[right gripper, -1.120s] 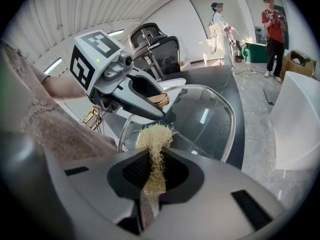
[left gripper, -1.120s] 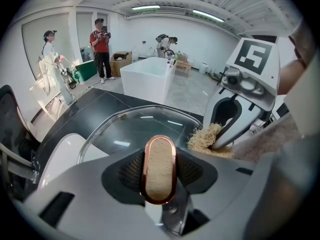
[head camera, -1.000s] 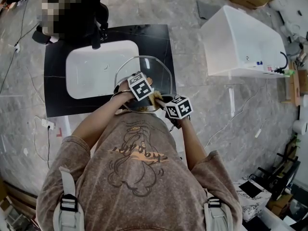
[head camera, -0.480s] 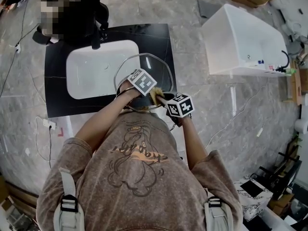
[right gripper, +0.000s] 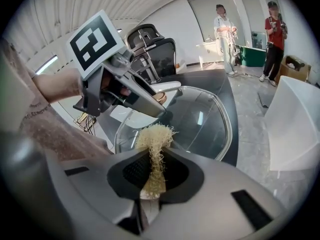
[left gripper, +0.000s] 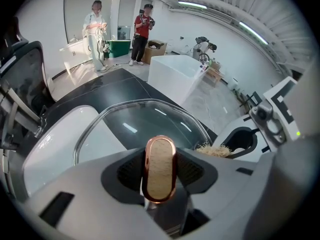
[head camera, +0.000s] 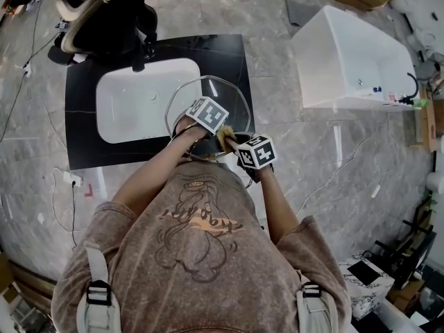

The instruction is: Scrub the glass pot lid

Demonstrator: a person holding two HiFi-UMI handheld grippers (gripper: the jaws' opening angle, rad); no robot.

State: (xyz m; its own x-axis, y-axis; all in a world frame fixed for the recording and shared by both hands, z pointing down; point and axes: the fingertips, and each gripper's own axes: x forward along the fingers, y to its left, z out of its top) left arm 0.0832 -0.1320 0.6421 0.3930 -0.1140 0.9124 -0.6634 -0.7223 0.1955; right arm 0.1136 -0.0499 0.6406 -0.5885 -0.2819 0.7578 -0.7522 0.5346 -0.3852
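black counter (head camera: 83,116) beneath glass lid (head camera: 223,94), knob (left gripper: 160,159) toward person; left gripper (left gripper: 160,178) jaws pinch knob, right gripper (right gripper: 154,176) jaws pinch scrubber (right gripper: 155,136).

Our head view looks steeply down at the desk (head camera: 80,116). Left claw (left gripper: 160,166) and right claw (right gripper: 152,166) cameras peer closely along their jaws; all share the glass lid (head camera: 216,97).

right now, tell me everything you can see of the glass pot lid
The glass pot lid is clear, rounded glass with a thin metal rim, catching light reflections. Its oval wood-look knob with a coppery edge is clamped in the left gripper. In the head view it overlaps the black counter and the white basin's right edge. The straw-coloured scrubber in the right gripper is at its near rim.
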